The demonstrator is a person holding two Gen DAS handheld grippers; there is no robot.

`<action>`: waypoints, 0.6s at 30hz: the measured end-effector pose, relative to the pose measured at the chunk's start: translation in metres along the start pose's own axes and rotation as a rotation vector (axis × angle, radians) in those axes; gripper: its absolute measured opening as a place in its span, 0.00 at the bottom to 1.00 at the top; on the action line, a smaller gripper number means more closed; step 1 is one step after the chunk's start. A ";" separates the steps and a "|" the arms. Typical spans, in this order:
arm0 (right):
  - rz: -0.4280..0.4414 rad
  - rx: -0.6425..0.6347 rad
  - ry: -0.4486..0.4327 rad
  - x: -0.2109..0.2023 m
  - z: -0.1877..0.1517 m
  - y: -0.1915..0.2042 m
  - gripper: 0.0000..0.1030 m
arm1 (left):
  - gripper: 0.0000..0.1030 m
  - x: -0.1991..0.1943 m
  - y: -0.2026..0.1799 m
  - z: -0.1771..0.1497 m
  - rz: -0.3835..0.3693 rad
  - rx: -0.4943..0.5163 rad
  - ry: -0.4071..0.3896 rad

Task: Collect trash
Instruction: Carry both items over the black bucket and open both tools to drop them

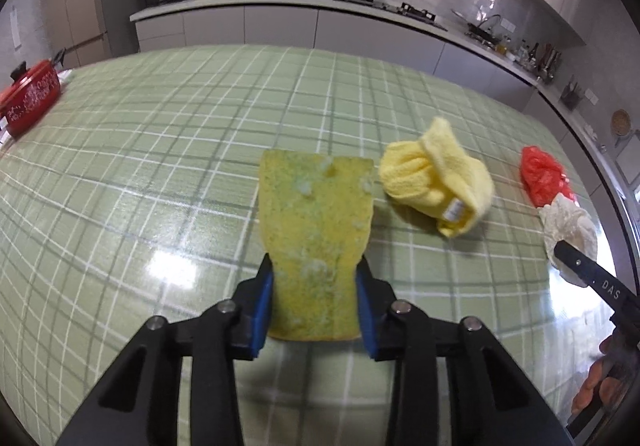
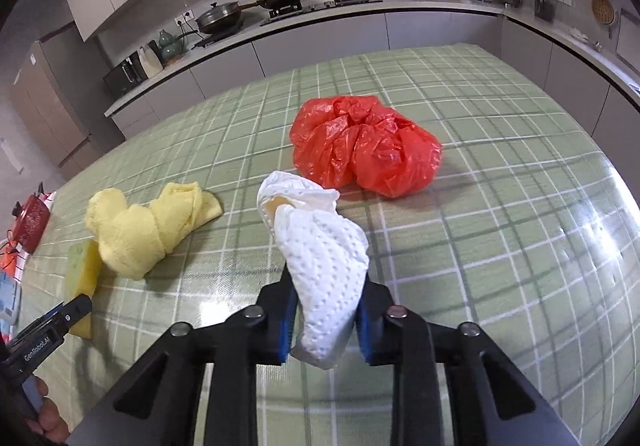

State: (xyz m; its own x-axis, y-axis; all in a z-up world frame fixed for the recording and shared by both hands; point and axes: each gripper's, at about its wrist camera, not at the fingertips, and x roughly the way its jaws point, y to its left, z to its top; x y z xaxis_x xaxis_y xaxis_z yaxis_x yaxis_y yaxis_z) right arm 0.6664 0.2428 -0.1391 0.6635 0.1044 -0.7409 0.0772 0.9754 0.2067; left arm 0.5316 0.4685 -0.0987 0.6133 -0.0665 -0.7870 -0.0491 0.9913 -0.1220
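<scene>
While the left gripper (image 1: 314, 278) clamps its blue pads (image 1: 264, 306) on a flat yellow sponge with a green-speckled face (image 1: 316, 230), the sponge juts forward over the green checked tablecloth (image 1: 160, 166), its near end pinched narrow between the jaws. Just right of it, a crumpled pale-yellow cloth with a small white label (image 1: 436, 178) lies on the table, close beside the sponge's far corner. Over on the far left edge sits a red lidded pot with white pattern (image 1: 28, 102).

And the right gripper (image 2: 326, 288) is squeezing too, jaws pressed onto a crumpled white dimpled paper towel (image 2: 320, 246), which bulges up and forward out of the grip. Beyond the towel, a bunched red plastic bag (image 2: 364, 146) rests on the cloth-covered table, near the towel's far tip; whether they touch, I can't tell. From this right wrist view the pale-yellow cloth sits off to the left, with the sponge just beside it, held at the tip of the other gripper. Behind everything runs a grey kitchen counter (image 2: 400, 4) with pans on the hob.
</scene>
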 end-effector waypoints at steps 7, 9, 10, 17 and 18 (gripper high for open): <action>0.004 -0.033 -0.041 -0.042 -0.015 -0.005 0.24 | 0.36 -0.036 -0.034 -0.020 -0.041 0.024 -0.039; 0.010 -0.037 -0.047 -0.056 -0.021 -0.015 0.24 | 0.36 -0.045 -0.054 -0.026 -0.063 0.040 -0.043; 0.016 -0.037 -0.046 -0.063 -0.023 -0.022 0.24 | 0.36 -0.049 -0.064 -0.029 -0.069 0.045 -0.048; 0.042 -0.037 -0.063 -0.113 -0.037 -0.097 0.24 | 0.36 -0.076 -0.152 -0.058 -0.133 0.059 -0.060; 0.041 -0.031 -0.065 -0.121 -0.038 -0.113 0.24 | 0.36 -0.078 -0.163 -0.062 -0.145 0.061 -0.061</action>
State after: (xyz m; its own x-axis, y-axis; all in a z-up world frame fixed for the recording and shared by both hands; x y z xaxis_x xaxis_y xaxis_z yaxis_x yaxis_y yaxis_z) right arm 0.5485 0.1279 -0.0970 0.7124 0.1329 -0.6891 0.0263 0.9762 0.2155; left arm 0.4427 0.3049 -0.0544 0.6575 -0.2044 -0.7252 0.0902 0.9769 -0.1935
